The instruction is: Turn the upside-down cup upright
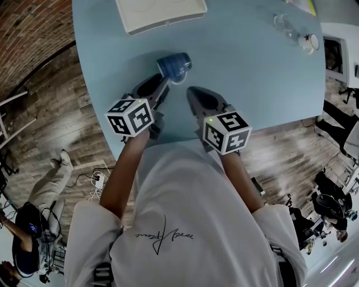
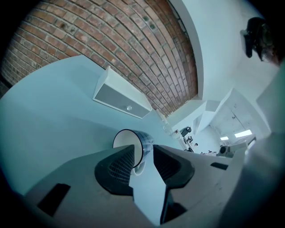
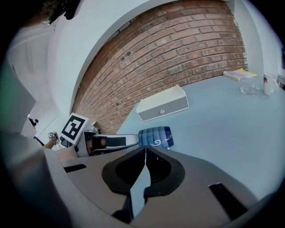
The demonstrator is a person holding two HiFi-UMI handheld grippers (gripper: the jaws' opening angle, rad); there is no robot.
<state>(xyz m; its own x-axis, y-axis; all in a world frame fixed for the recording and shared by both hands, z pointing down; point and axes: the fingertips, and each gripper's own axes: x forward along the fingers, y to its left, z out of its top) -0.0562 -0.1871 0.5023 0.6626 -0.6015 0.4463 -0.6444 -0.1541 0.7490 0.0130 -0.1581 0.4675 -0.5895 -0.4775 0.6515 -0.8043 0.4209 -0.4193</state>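
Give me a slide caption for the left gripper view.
Left gripper grips the blue cup by its wall, mouth tipped sideways; a white box sits behind on the table.

Light blue table [image 1: 252, 84] with a rounded near edge. A white box [image 1: 160, 12] sits at the far side. Over in the far right corner there's a clear glass [image 1: 282, 23], a white mug [image 1: 309, 42] just beside it and a yellow booklet [image 3: 239, 74]. The blue cup [image 1: 174, 66] is tipped sideways over the near part; can't tell if it touches.
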